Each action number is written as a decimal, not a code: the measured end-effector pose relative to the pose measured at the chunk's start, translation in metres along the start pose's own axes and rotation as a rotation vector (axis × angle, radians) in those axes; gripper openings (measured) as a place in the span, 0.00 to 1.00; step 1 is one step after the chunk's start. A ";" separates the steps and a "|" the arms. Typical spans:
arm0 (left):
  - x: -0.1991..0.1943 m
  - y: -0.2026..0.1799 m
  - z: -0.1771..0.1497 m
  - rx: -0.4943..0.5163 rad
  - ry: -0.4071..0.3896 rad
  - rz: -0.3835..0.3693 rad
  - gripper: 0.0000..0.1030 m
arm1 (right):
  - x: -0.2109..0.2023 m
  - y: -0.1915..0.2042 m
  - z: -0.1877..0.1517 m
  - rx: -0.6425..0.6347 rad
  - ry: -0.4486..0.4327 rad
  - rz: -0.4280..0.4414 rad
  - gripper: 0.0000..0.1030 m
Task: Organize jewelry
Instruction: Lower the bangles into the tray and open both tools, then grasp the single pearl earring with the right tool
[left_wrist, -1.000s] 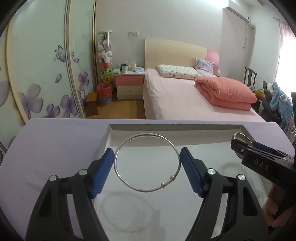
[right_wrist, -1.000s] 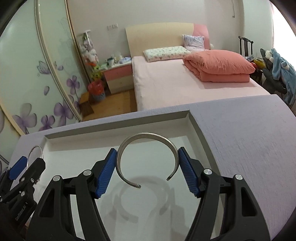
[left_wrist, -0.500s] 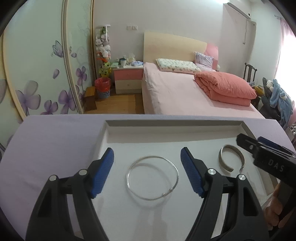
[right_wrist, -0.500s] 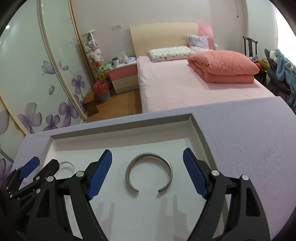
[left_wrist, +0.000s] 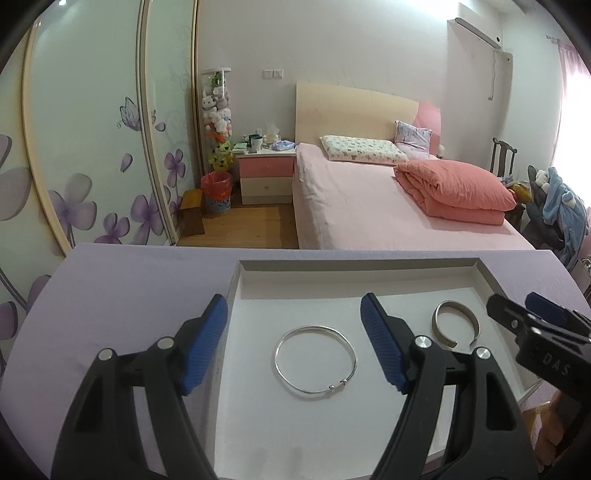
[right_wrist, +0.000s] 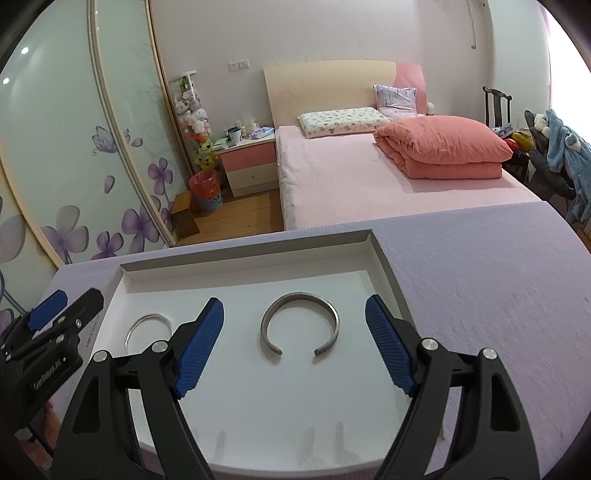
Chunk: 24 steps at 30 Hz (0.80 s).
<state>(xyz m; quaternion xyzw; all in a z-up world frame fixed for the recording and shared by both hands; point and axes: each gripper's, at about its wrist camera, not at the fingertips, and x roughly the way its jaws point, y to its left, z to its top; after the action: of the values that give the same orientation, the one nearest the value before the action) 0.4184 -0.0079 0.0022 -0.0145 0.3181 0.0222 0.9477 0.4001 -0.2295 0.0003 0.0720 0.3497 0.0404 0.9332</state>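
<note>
both grippers (left_wrist: 293, 341) (right_wrist: 293, 341) gape empty over the tray (left_wrist: 354, 263); only the left view shows the thin bangle (left_wrist: 316, 364) whole, beside the cuff (left_wrist: 457, 324).

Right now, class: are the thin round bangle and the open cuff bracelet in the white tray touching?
Apart. The left wrist view shows bare tray floor between the thin bangle and the cuff bracelet, both lying flat in the white tray.

The left gripper (left_wrist: 294, 345) is hovering with its blue-padded fingers (left_wrist: 205, 347) spread wide, gripping nothing. The right gripper (right_wrist: 294, 347) is hanging level beside it, fingers (right_wrist: 388, 349) likewise parted and empty. Both are pointing forward, side by side and apart.
</note>
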 end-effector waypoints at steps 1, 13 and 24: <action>-0.003 0.001 0.000 -0.002 -0.003 0.001 0.71 | -0.003 0.000 -0.001 0.000 -0.002 0.001 0.77; -0.086 0.037 -0.031 -0.066 -0.101 0.032 0.87 | -0.070 -0.001 -0.028 -0.054 -0.111 0.041 0.77; -0.169 0.057 -0.117 -0.025 -0.157 0.033 0.93 | -0.129 -0.020 -0.108 -0.092 -0.097 0.091 0.77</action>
<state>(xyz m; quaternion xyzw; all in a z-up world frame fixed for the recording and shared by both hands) 0.2102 0.0386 0.0096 -0.0194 0.2429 0.0429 0.9689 0.2326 -0.2540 0.0003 0.0469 0.2981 0.0953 0.9486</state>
